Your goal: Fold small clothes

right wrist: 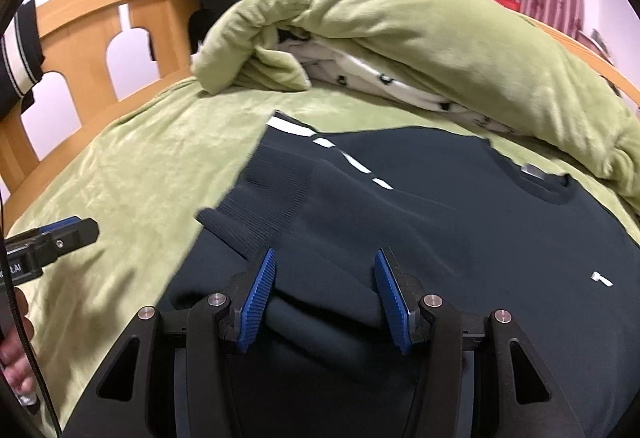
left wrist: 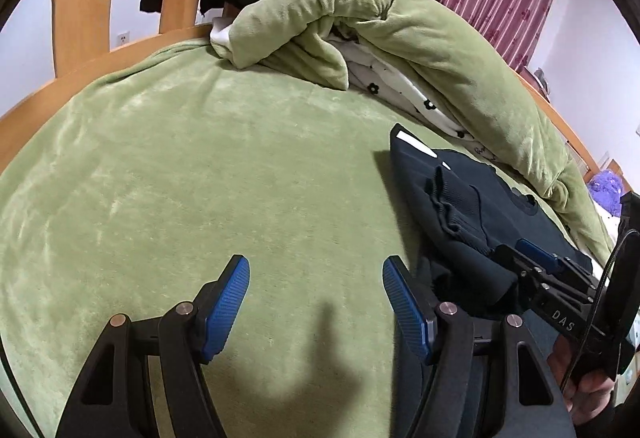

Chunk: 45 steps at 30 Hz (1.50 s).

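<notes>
navy sweater (right wrist: 440,222) lies spread on the green blanket (right wrist: 132,166) of the bed, filling the lower centre and right of the right wrist view — a fold bulges between the wide-set fingers of the right gripper (right wrist: 325,296). left gripper (left wrist: 316,304) hangs wide over bare blanket, holding nothing.

the left gripper (left wrist: 316,302) has its blue-padded fingers (left wrist: 226,304) spread wide apart with nothing between them, and in the right wrist view it shows side-on at the left edge. the right gripper (right wrist: 325,296) is likewise parted, its fingers (right wrist: 258,300) pointing forward and low. a bare hand (left wrist: 580,378) grips the right gripper's handle.
</notes>
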Available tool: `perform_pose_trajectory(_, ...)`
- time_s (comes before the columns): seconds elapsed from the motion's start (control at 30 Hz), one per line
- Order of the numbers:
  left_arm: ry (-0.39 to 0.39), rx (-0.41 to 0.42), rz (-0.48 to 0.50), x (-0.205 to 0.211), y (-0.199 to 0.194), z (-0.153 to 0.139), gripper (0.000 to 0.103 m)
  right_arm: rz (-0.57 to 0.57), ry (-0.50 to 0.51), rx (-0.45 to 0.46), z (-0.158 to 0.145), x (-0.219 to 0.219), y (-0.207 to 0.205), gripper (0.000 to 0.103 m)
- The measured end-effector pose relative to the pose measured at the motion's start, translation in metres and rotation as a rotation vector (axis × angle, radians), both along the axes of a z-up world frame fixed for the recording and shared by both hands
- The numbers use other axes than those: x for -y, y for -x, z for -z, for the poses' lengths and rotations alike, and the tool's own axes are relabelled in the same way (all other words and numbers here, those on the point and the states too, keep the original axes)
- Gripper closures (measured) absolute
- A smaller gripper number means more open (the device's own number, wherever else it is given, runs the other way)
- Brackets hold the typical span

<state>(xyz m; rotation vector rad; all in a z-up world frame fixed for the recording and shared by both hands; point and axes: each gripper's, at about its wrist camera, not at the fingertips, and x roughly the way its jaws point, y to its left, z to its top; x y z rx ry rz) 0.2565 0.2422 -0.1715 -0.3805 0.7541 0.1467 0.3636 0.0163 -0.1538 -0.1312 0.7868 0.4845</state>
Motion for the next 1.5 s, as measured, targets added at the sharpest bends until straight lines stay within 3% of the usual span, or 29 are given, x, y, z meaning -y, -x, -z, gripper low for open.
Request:
perform_pose_trajectory(0.33,0.013,0.008,0.005,0.002,0.002,-0.006,0.036,-0.037,0.104,-0.038,0.025,-0.037,-0.006,0.044)
perform_pose_trajectory(0.37,0.013,0.01,0.006,0.003,0.003,-0.007,0.036,-0.04,0.114,-0.037,0.026,-0.039,-0.006,0.046)
perform_pose_trajectory(0.4,0.014,0.011,0.007,0.004,0.003,-0.009,0.036,-0.048,0.112,-0.031,0.025,-0.039,-0.005,0.062)
perform_pose_trajectory(0.47,0.017,0.012,0.009,0.006,0.003,-0.011,0.036,-0.046,0.115,-0.012,0.02,-0.036,-0.002,0.083)
perform_pose_trajectory(0.5,0.018,0.013,0.011,0.008,0.003,-0.013,0.036,-0.039,0.097,-0.009,0.017,-0.031,-0.002,0.084)
perform_pose_trajectory(0.63,0.012,0.021,0.023,0.019,0.004,-0.022,0.036,0.018,-0.019,0.033,-0.016,0.008,0.003,0.085)
perform_pose_trajectory(0.87,-0.015,0.056,0.07,0.048,0.009,-0.038,0.036,0.187,-0.079,0.143,-0.079,0.103,0.01,0.085)
perform_pose_trajectory(1.0,-0.042,0.062,0.099,0.068,0.008,-0.039,0.036,0.309,-0.113,0.154,-0.094,0.17,0.015,0.086)
perform_pose_trajectory(1.1,-0.073,0.045,0.115,0.08,0.006,-0.032,0.036,0.386,-0.171,0.098,-0.086,0.22,0.018,0.086)
perform_pose_trajectory(1.33,-0.091,0.007,0.143,0.098,0.001,-0.019,0.036,0.489,-0.143,-0.045,-0.028,0.278,0.037,0.086)
perform_pose_trajectory(1.47,-0.116,0.008,0.162,0.107,0.003,-0.018,0.036,0.521,-0.127,-0.073,-0.011,0.294,0.047,0.08)
perform_pose_trajectory(1.5,-0.119,0.007,0.166,0.109,0.003,-0.017,0.036,0.522,-0.125,-0.07,-0.011,0.295,0.048,0.072)
